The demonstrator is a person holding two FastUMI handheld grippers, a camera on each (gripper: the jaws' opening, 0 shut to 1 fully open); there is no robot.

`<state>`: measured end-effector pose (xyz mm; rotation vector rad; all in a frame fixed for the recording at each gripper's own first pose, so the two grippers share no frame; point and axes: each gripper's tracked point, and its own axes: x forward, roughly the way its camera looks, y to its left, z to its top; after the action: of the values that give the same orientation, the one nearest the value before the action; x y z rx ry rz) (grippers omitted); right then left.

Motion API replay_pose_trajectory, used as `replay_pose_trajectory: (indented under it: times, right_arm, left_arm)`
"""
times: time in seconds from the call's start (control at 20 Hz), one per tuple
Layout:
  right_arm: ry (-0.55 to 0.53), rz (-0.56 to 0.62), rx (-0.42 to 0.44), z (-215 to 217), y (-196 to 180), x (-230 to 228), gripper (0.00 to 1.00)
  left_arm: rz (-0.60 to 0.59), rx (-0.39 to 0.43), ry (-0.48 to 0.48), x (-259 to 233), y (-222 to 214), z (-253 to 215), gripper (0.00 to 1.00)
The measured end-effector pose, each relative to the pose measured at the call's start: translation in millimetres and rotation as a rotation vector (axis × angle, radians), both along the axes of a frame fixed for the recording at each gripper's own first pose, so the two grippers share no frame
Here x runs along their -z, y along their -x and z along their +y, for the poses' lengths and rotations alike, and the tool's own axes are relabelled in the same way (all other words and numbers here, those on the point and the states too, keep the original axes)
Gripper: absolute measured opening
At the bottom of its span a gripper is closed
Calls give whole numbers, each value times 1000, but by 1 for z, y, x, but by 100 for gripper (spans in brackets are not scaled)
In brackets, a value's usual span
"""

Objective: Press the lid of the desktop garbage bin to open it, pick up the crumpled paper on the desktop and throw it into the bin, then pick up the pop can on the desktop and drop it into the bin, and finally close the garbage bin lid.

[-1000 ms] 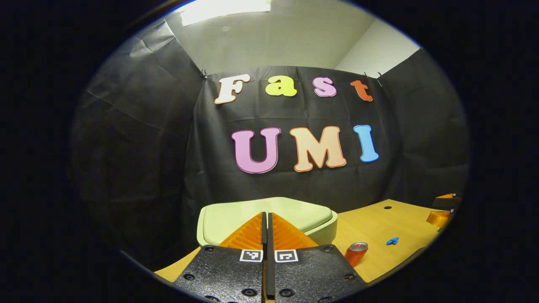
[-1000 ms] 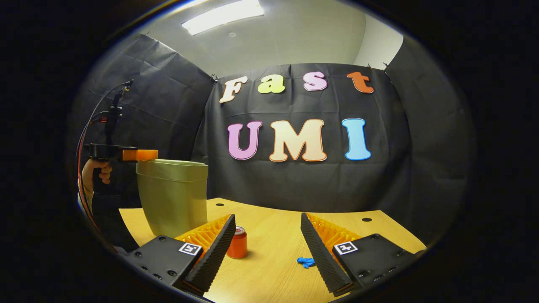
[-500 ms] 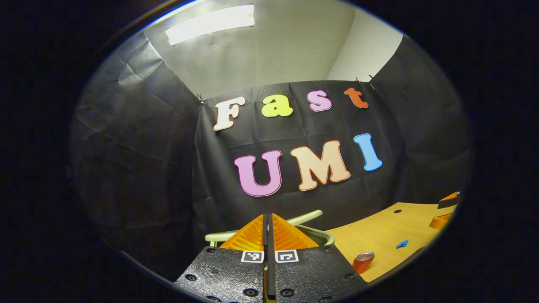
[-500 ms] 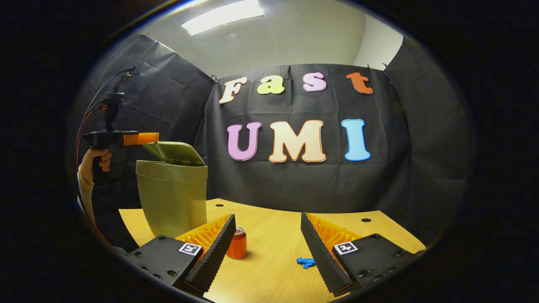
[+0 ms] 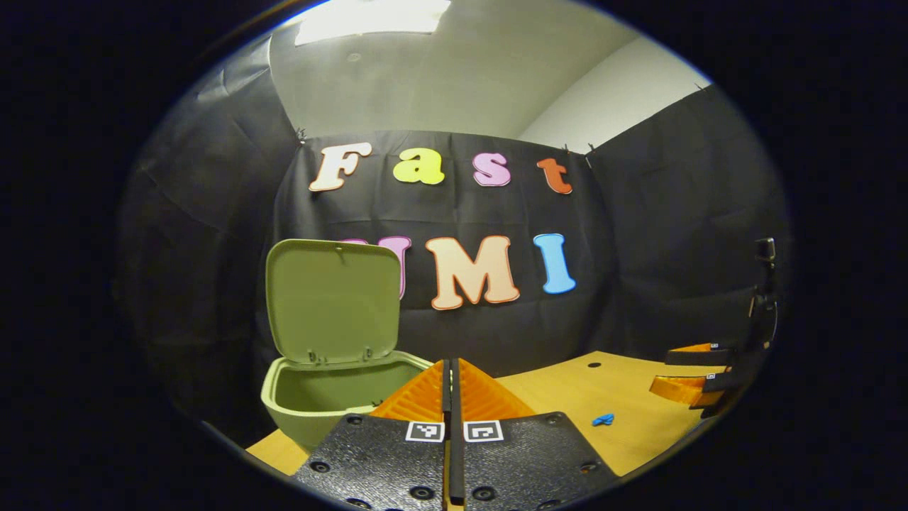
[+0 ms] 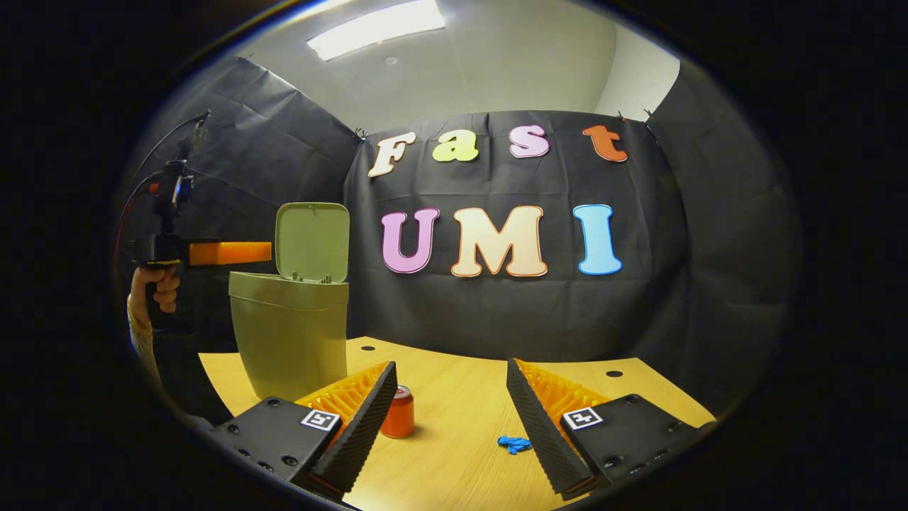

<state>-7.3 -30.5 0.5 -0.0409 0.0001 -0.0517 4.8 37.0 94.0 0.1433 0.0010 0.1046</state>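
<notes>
Since the earlier frames, the lid [image 6: 312, 240] of the green garbage bin [image 6: 291, 333] has been raised from closed to fully upright, and the left gripper [image 6: 234, 253] has been drawn back from above it. At the far left of the right gripper view, a hand [image 6: 157, 287] is seen holding the left gripper level, just beside the bin's rim, with its fingers pressed together on nothing. The bin is shown standing on the wooden bench [image 6: 454, 397] with its mouth open. Near the bin's base, the pop can [image 6: 399, 411] is set upright on the bench, apart from the bin. Further right, the small blue crumpled paper [image 6: 513, 444] is seen lying on the bench, between the fingers of the right gripper [image 6: 448, 415], which is spread wide and holds nothing. In the left gripper view, the open bin [image 5: 319, 390] is shown at left and the crumpled paper [image 5: 604, 419] at right.
</notes>
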Motion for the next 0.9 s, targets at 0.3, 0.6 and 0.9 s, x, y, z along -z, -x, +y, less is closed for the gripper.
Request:
replay_pose_trajectory:
  times: [0.3, 0.6, 0.9]
  right_arm:
    - [28, 40, 15, -2, -10, 15, 98]
    - [29, 62, 37, -7, -15, 26, 98]
    - [44, 88, 57, -15, -21, 34, 98]
  left_arm:
    - [27, 93, 72, 36, 0, -30, 0]
    - [89, 122, 128, 85, -1, -40, 0]
    - [118, 142, 144, 111, -1, -43, 0]
